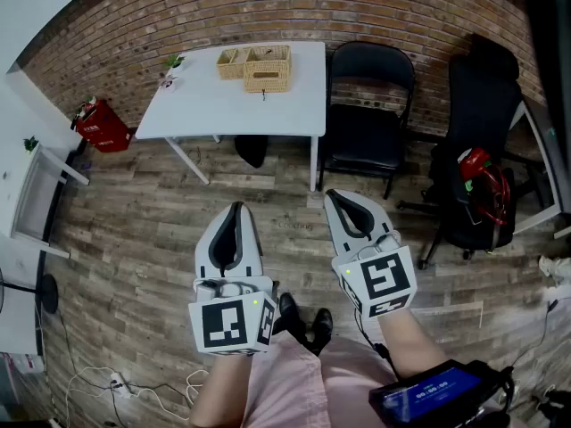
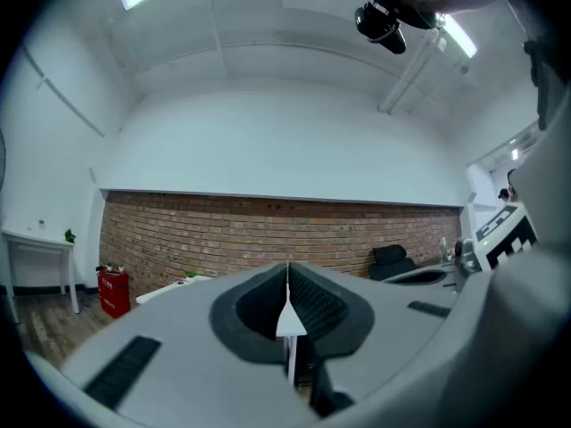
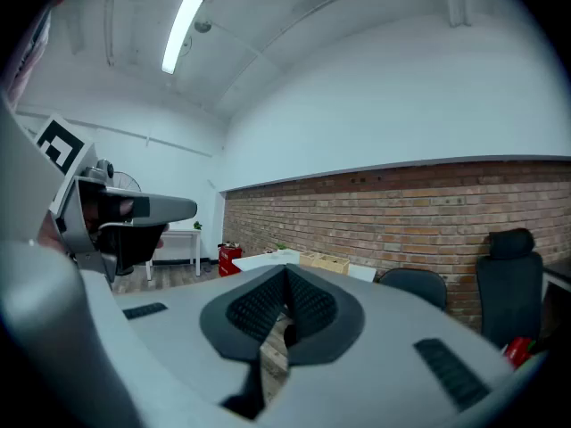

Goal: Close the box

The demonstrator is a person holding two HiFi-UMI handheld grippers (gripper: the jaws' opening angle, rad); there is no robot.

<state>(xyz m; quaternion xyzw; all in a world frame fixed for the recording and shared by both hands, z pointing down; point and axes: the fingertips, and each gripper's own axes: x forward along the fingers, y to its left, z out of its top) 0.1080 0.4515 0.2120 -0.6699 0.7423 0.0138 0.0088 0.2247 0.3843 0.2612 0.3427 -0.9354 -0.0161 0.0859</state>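
The wicker box (image 1: 267,69) sits on the white table (image 1: 223,105) at upper centre, well apart from the left gripper (image 1: 236,207) and right gripper (image 1: 333,193), both fully closed and empty, so the sensible start is probably to approach first.

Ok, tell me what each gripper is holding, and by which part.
Nothing is held. The left gripper and the right gripper both have their jaws shut on each other, empty, above the wooden floor.

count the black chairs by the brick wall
2: a black folding chair just right of the white table, and a black office chair further right. More may stand outside the picture's edges.
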